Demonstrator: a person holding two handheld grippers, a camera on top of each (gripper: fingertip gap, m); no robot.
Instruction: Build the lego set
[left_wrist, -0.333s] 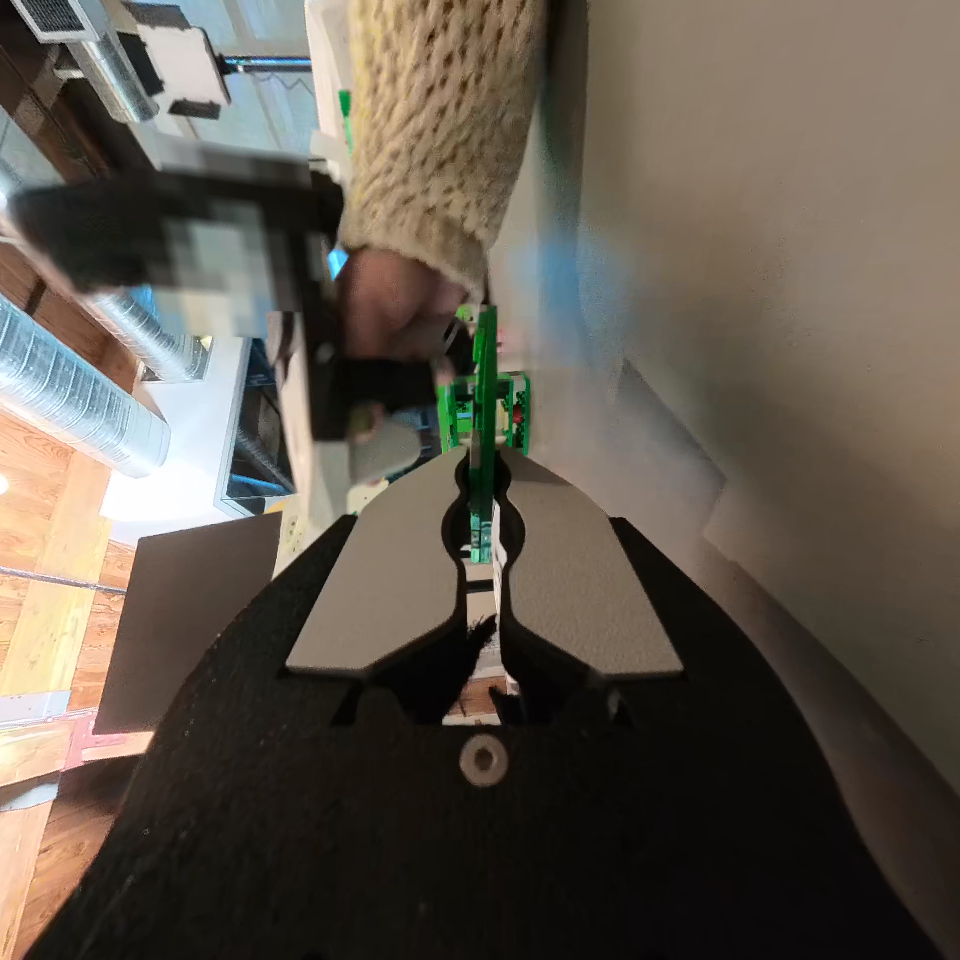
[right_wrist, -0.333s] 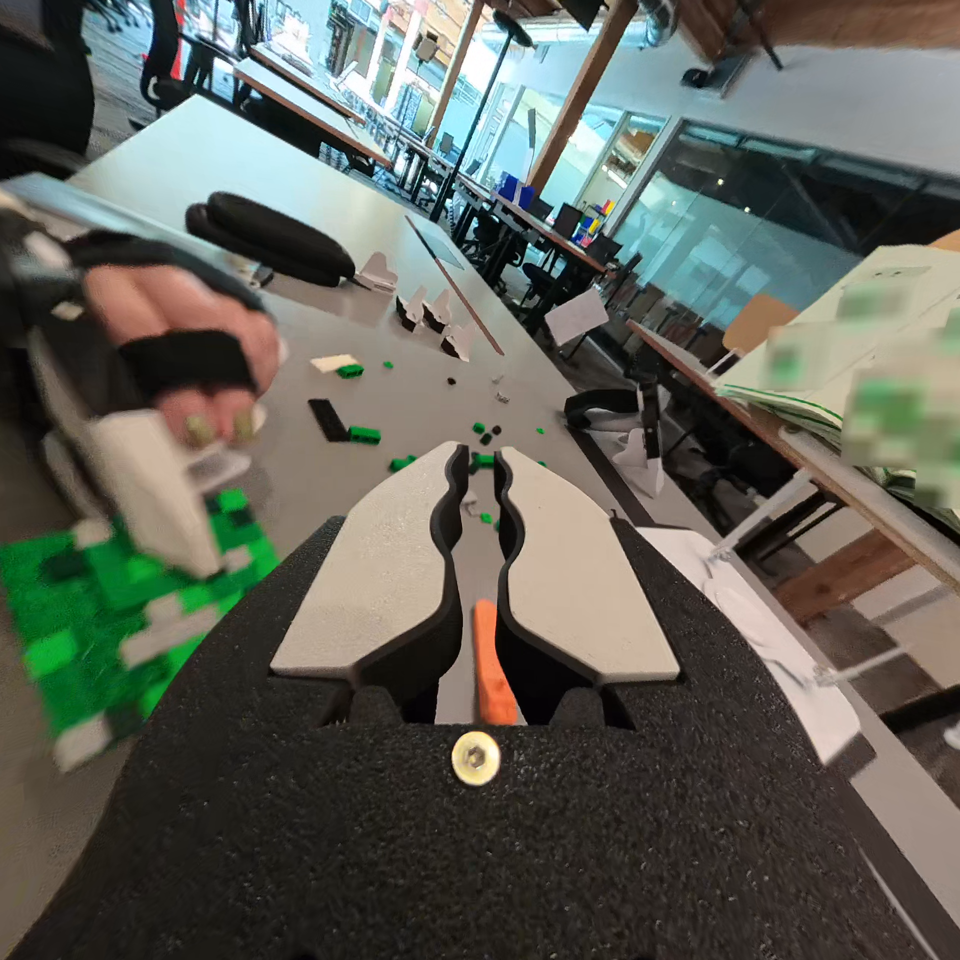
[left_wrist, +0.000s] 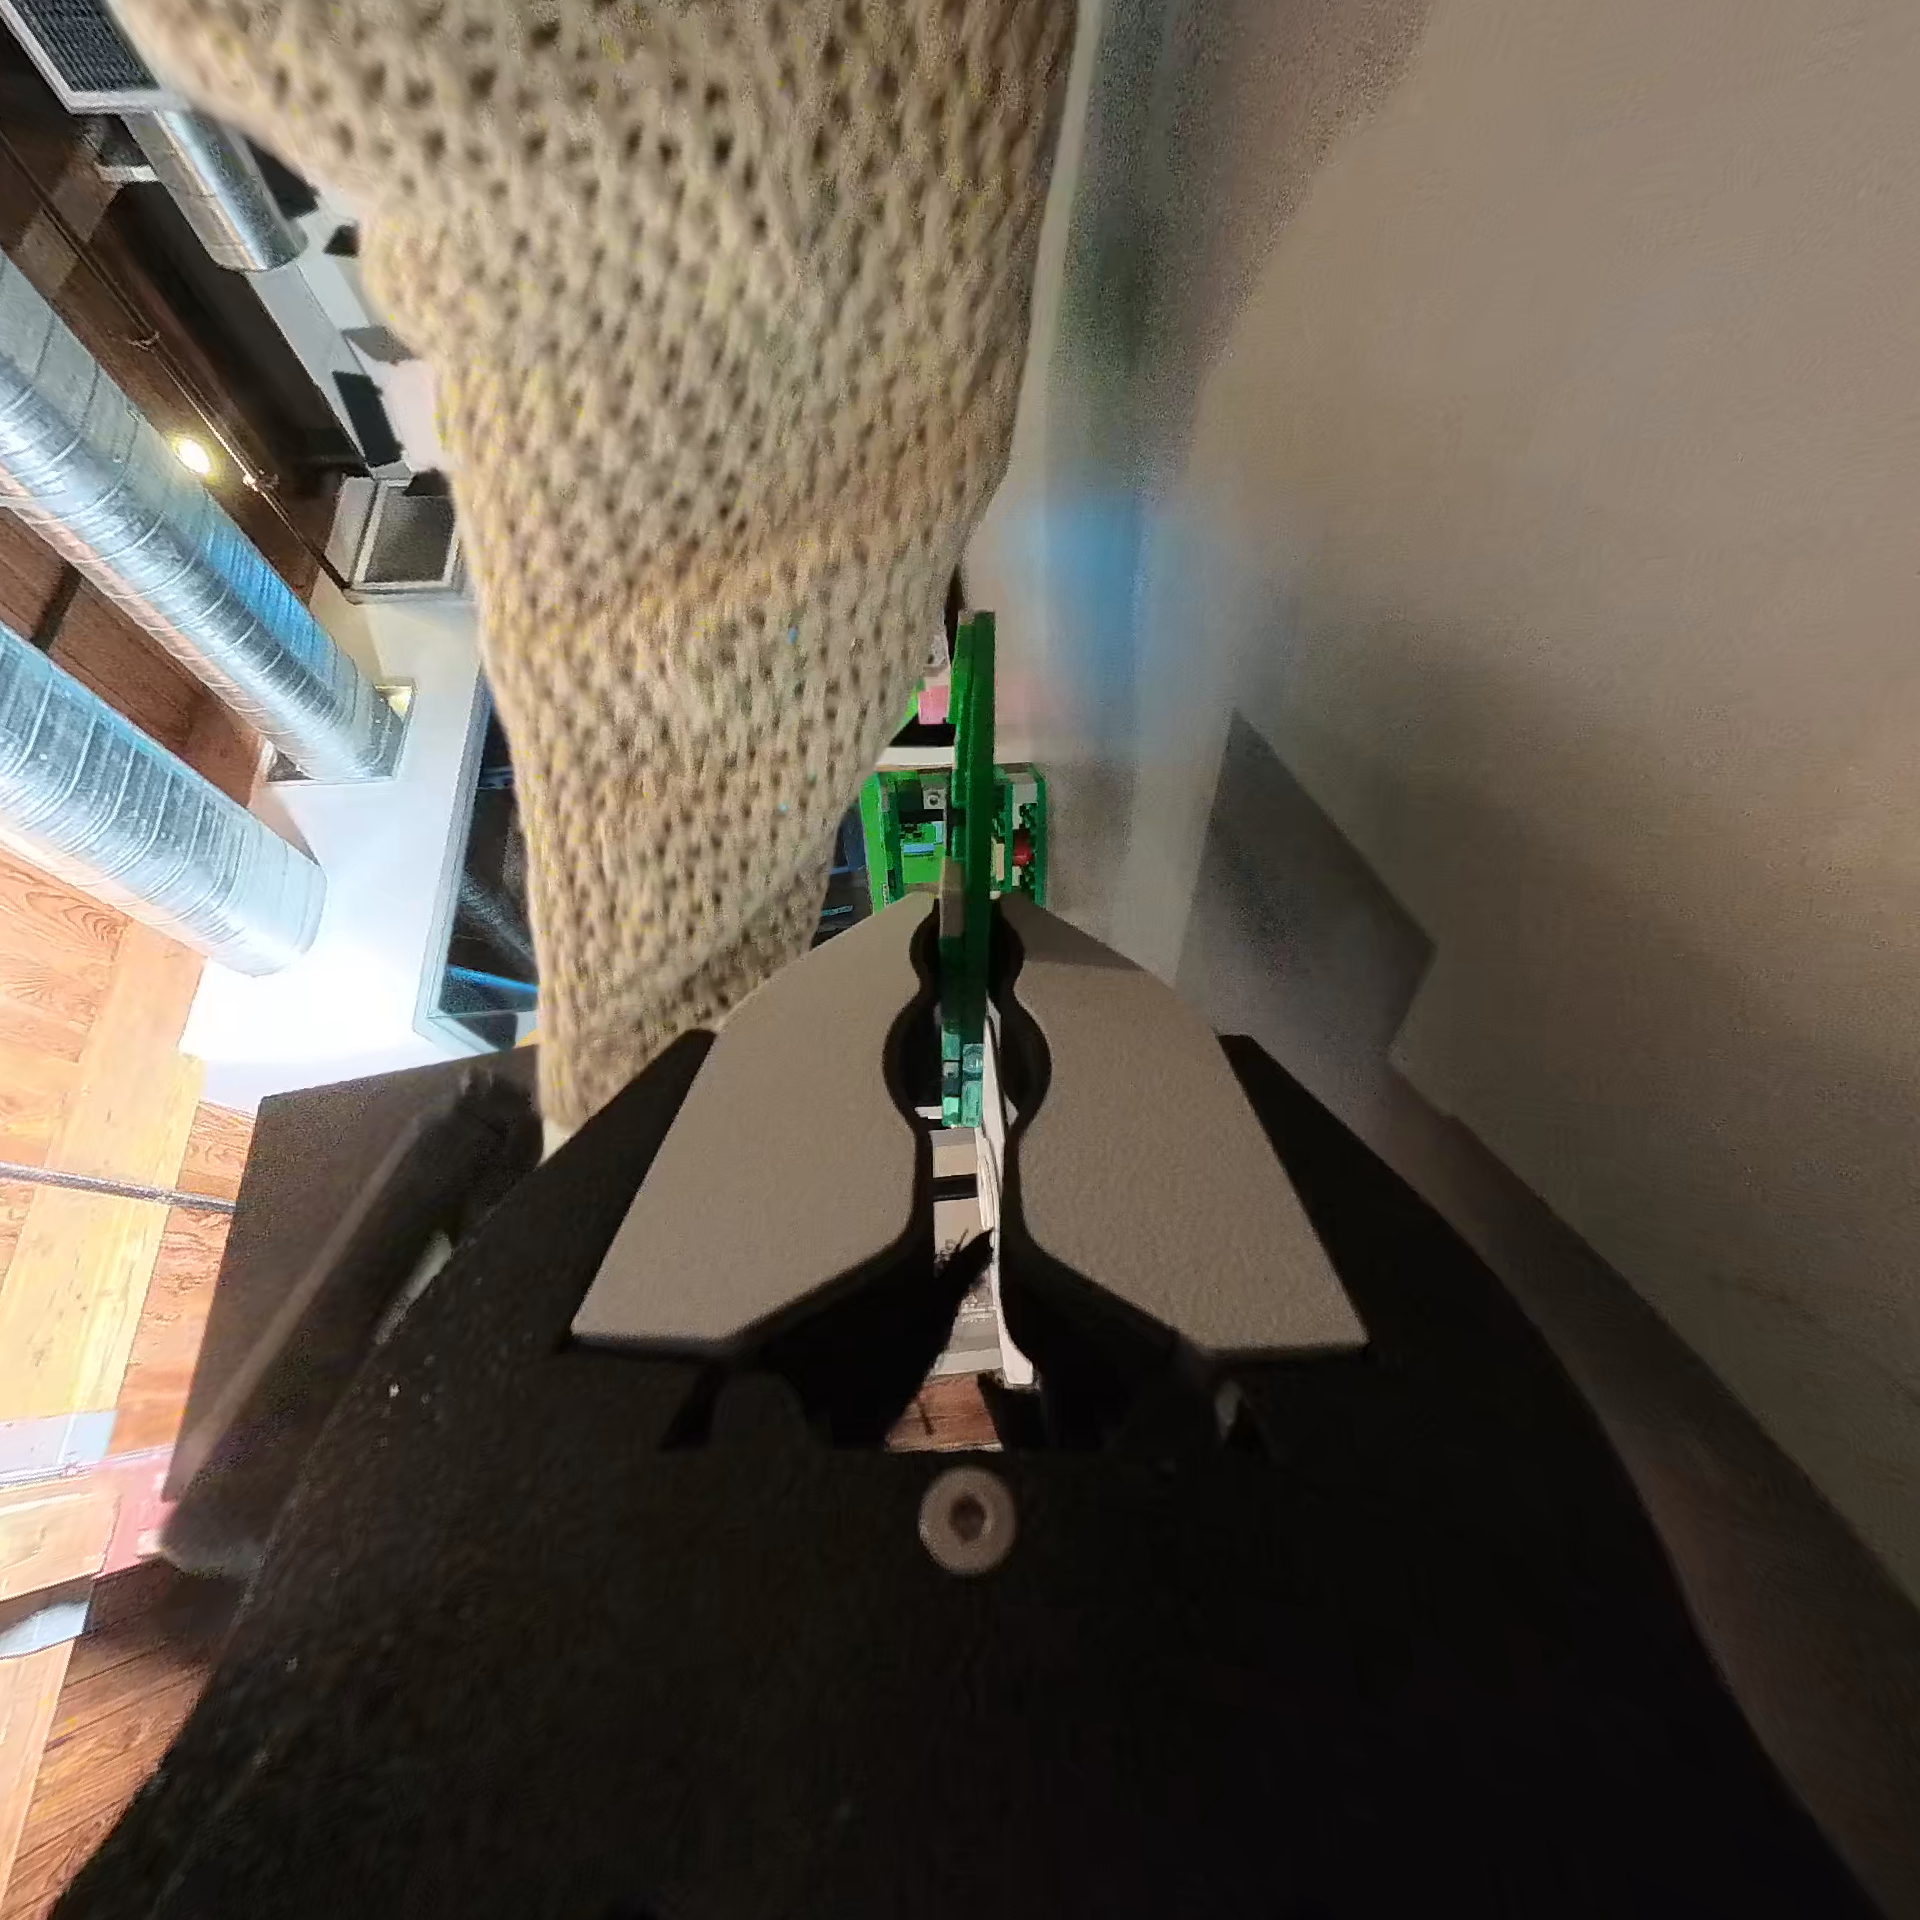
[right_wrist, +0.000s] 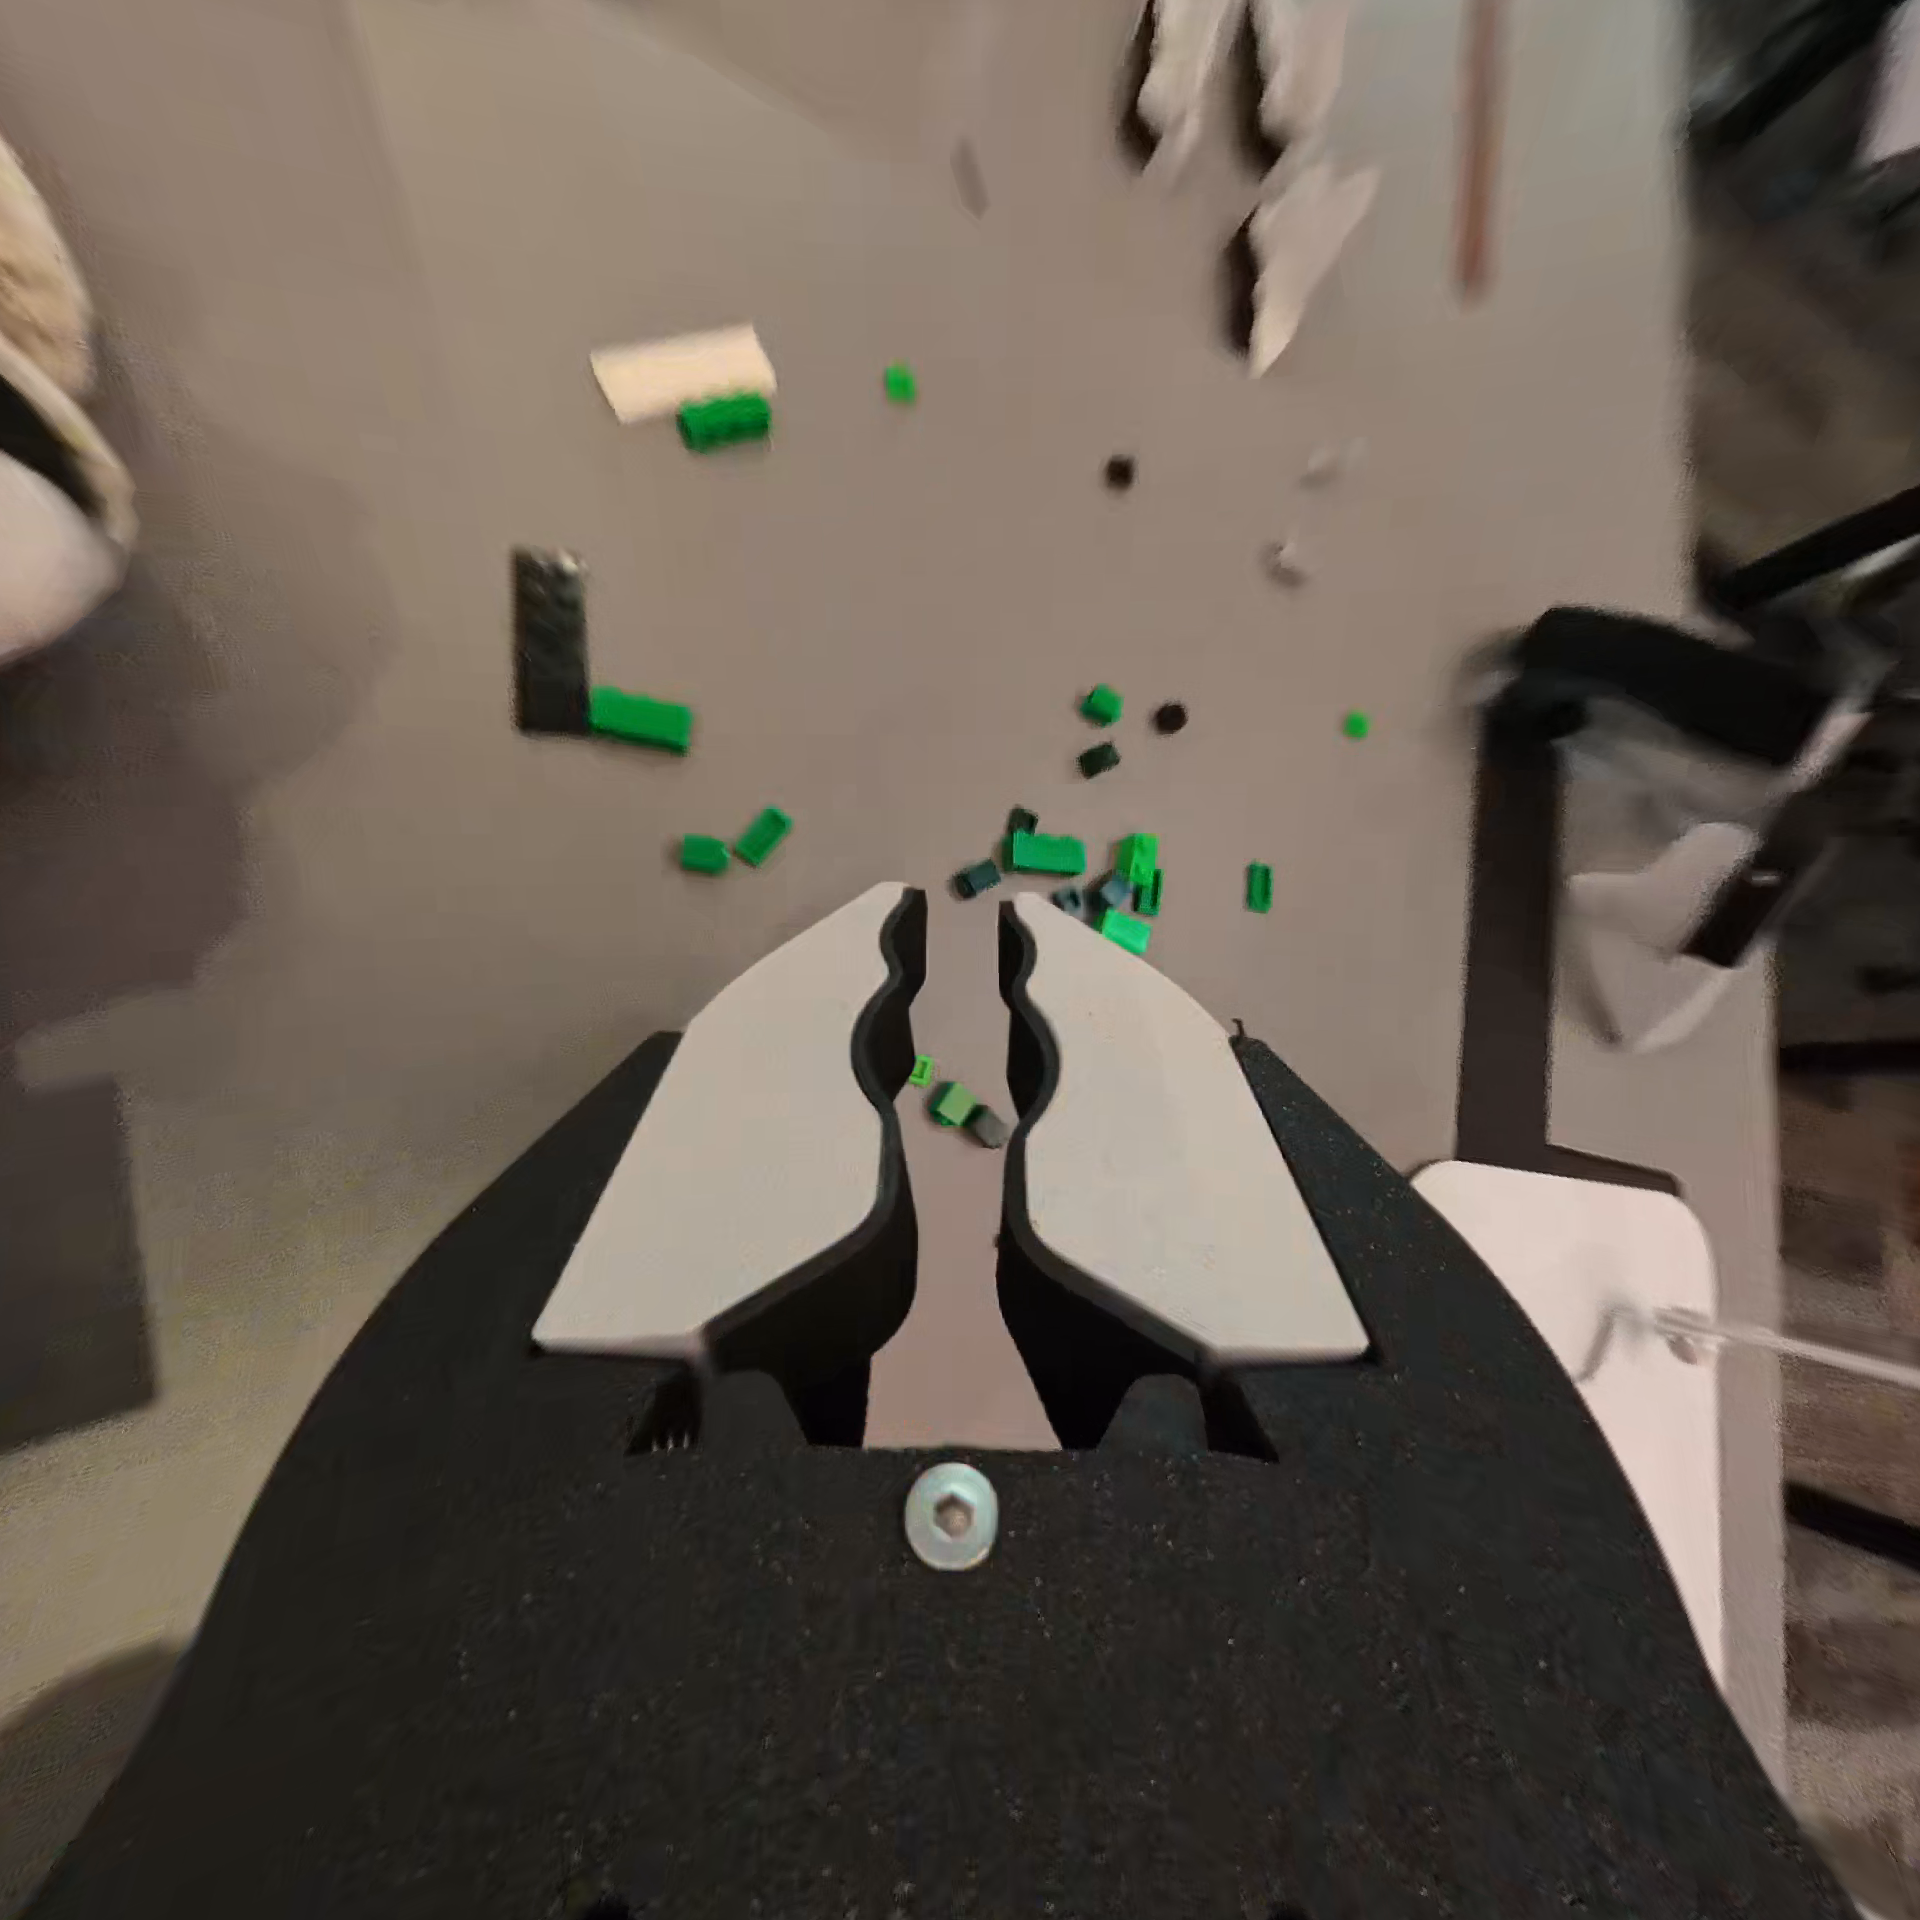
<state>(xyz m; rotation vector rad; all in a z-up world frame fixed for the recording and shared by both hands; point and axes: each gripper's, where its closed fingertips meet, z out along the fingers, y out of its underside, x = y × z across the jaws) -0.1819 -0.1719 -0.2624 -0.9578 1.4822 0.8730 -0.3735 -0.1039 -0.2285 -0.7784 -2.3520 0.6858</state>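
My left gripper (left_wrist: 964, 914) is shut on the edge of a green lego build (left_wrist: 975, 748), held on edge in the air beside the grey table (left_wrist: 1558, 520). Small green, white and red bricks sit on both faces of the plate. My right gripper (right_wrist: 961, 899) is slightly open and empty, pointing down at the table over a scatter of small green and dark bricks (right_wrist: 1081, 862). A few tiny green bricks (right_wrist: 951, 1101) show between its fingers. A black plate (right_wrist: 551, 639) with a green brick (right_wrist: 639, 717) lies to the left.
A knitted beige sleeve (left_wrist: 707, 436) fills the upper left wrist view. A white plate (right_wrist: 686, 369) with a green brick (right_wrist: 724, 423) lies farther back. White folded pieces (right_wrist: 1288, 239) sit at the far edge. A white sheet (right_wrist: 1558, 1299) lies at the right. Left tips to right tips: about 20 cm. My left tips are about 20 cm from the black plate (right_wrist: 551, 639), my right tips only 12 cm.
My right gripper has tipped down from looking across the room to looking at the bricks on the table. The sleeve has come closer in the left wrist view. The left grip is unchanged.
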